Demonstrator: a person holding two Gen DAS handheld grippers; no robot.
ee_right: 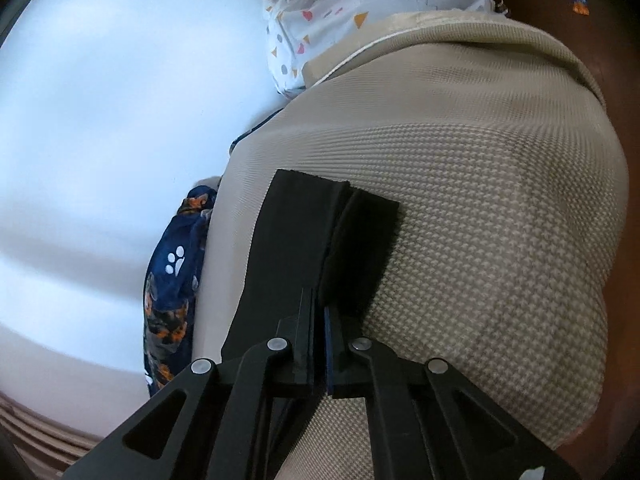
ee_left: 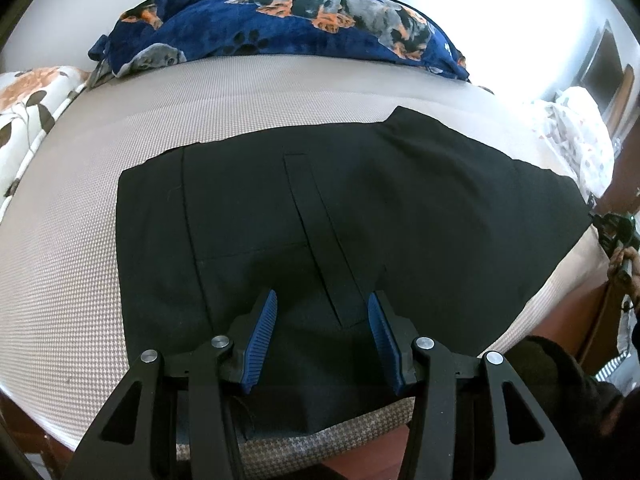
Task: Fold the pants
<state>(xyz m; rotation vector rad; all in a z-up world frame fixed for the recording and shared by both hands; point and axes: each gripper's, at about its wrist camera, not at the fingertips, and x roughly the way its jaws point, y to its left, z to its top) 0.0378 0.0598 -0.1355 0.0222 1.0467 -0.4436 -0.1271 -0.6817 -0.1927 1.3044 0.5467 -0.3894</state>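
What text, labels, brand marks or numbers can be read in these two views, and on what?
None can be read.
The black pants show no tag or label.
The blue blanket bears only dog and paw-print pictures.
The small orange-and-blue mark at the right wrist view's edge is too blurred to read.

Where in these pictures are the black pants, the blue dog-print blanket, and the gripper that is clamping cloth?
black pants point(ee_left: 248, 208): left wrist view, flat upper panel.
blue dog-print blanket point(ee_left: 224, 20): left wrist view, middle of its folds.
right gripper point(ee_right: 322, 312): right wrist view, between its closed fingertips.
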